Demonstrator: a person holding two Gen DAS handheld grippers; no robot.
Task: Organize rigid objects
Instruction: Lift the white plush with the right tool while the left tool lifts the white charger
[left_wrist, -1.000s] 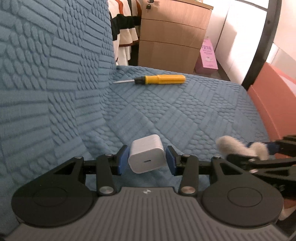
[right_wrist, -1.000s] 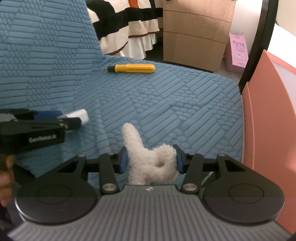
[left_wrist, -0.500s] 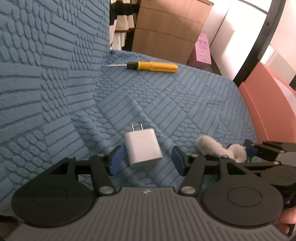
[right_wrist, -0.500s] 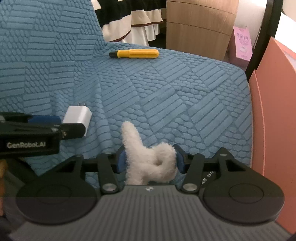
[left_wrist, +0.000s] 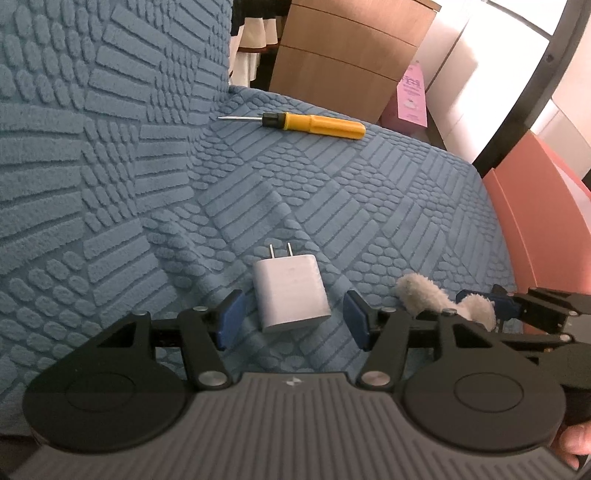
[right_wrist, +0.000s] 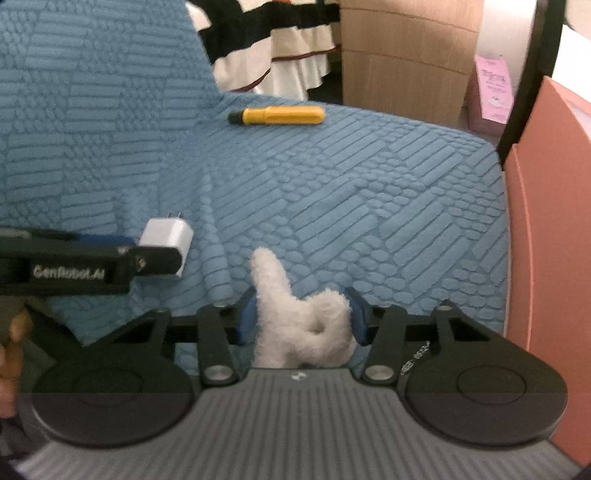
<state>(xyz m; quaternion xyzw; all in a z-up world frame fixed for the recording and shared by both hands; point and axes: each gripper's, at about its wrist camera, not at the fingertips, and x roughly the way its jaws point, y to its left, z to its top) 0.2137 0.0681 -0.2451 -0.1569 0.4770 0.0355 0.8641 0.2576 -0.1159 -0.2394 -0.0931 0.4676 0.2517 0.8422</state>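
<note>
A white plug-in charger lies flat on the blue sofa seat, prongs pointing away. My left gripper stands open around it, with a gap at each blue pad. In the right wrist view the charger shows just past the left gripper's tip. A fluffy white toy sits between the pads of my right gripper, whose jaws are closing and press into the fluff on both sides. The toy also shows in the left wrist view. A yellow-handled screwdriver lies far back on the seat.
The textured blue sofa back rises on the left. A salmon-pink panel borders the seat on the right. Behind the sofa stand a wooden cabinet, a pink box and hanging striped clothes.
My left gripper has opened and let go of the charger, which now lies flat on the seat. The right gripper stays around the fluffy toy in the same place.
</note>
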